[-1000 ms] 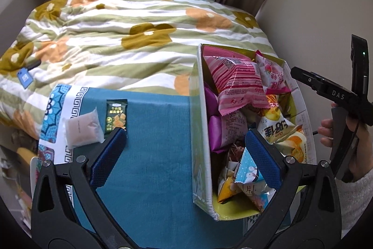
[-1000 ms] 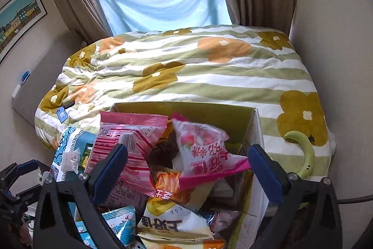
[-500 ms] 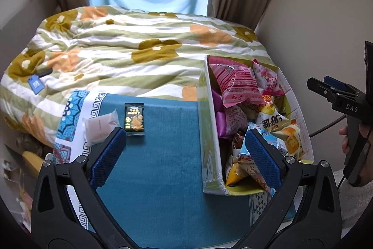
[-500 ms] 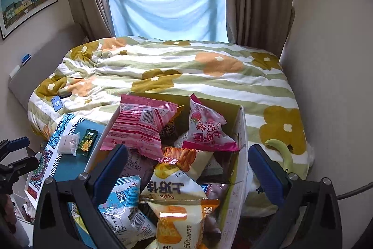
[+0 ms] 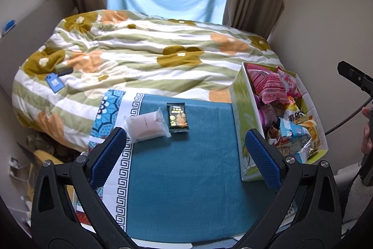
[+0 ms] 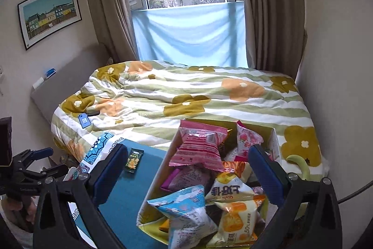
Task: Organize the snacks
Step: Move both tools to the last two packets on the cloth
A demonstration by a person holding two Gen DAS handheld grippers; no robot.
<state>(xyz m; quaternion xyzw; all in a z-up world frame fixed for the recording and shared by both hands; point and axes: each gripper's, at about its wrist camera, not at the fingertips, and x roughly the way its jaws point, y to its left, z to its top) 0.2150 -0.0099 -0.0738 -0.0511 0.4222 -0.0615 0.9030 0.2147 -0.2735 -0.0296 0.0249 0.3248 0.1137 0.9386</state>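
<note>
Both my grippers, left (image 5: 185, 153) and right (image 6: 186, 173), gape empty, open blue cloth (image 5: 186, 179) under left, snack box (image 5: 242, 109) wall by its right finger, labels unreadable.

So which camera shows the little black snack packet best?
The left wrist view. There the black snack packet lies whole and unblocked on the blue cloth, beside a clear-wrapped pastry, its picture facing up. In the right wrist view the packet is smaller, slanted and off to the side, near the gripper's fingers.
</note>
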